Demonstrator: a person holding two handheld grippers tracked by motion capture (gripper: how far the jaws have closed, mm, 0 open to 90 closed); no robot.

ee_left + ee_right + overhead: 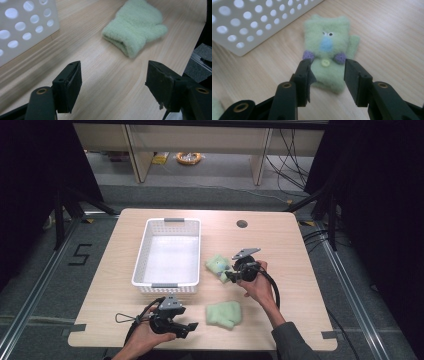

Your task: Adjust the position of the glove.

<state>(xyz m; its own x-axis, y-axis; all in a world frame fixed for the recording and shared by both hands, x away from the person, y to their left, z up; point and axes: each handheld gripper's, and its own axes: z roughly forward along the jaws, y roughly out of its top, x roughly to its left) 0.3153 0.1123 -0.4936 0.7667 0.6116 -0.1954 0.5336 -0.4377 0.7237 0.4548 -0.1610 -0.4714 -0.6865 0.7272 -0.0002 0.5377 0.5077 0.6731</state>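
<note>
while the white basket (170, 251) holds nothing yet, both green mittens lie on the table (280, 245) beside it: the right gripper (326, 75) straddles the face-patterned mitten (327, 53) unclamped, and the left gripper (113, 86) stands open short of the plain mitten (135, 26).

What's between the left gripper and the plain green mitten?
Nothing: bare table lies between the left gripper and the plain mitten, seen in the left gripper view.

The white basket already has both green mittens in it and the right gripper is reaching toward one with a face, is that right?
Not quite. The white basket holds nothing: the high view shows both mittens on the table beside it. The right gripper does reach toward the mitten with a face; the plain mitten lies nearer the person.
</note>
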